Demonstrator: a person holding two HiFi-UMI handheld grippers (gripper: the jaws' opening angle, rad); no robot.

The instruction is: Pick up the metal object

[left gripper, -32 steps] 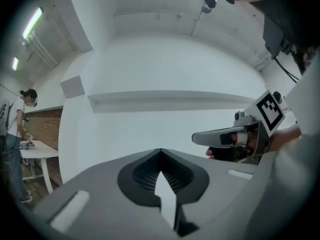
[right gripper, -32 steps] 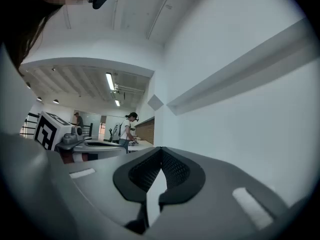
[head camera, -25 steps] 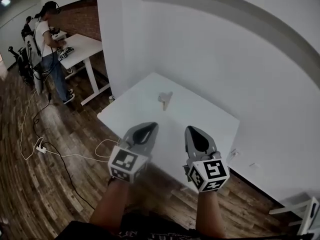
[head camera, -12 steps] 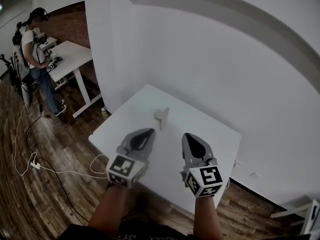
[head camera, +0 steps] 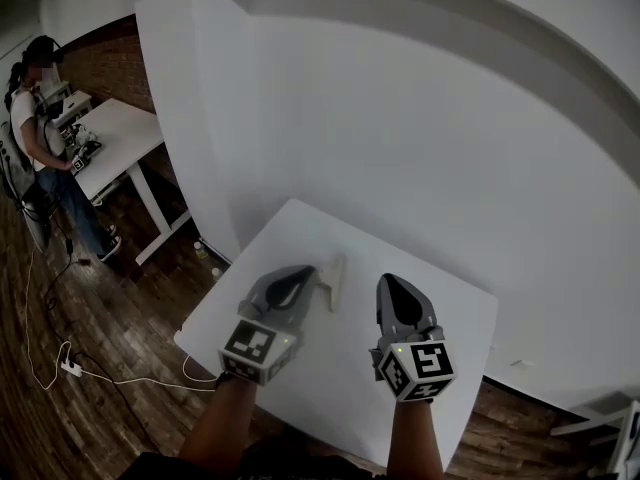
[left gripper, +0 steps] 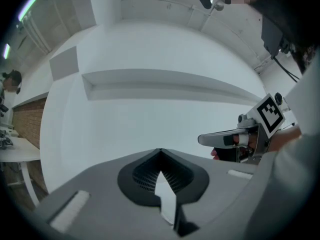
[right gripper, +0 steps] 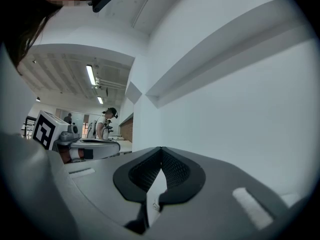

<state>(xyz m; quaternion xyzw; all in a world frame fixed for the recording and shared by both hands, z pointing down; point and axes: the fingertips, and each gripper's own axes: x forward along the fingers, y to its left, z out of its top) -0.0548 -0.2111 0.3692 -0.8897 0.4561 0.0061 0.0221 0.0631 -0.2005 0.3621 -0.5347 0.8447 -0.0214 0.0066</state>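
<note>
A small pale metal object (head camera: 333, 279) lies on the white table (head camera: 300, 230), near its middle. My left gripper (head camera: 307, 271) is level above the table with its tip just left of the object; whether they touch I cannot tell. Its jaws meet at the tip (left gripper: 160, 150) with nothing between them. My right gripper (head camera: 391, 280) hovers to the right of the object, a little apart from it. Its jaws (right gripper: 161, 148) also meet and hold nothing. Each gripper view shows the other gripper beside it: the right one (left gripper: 220, 138) and the left one (right gripper: 95, 147).
A white wall (head camera: 420, 148) runs right behind the table, with a pillar (head camera: 190, 138) at its left. A person (head camera: 35, 118) works at another white desk (head camera: 110, 133) far left. Cables and a power strip (head camera: 70, 368) lie on the wooden floor.
Both grippers have moved forward over the table, side by side. The metal object, earlier well ahead of them, now lies between their tips, close to the left one. Both jaws stayed shut.
</note>
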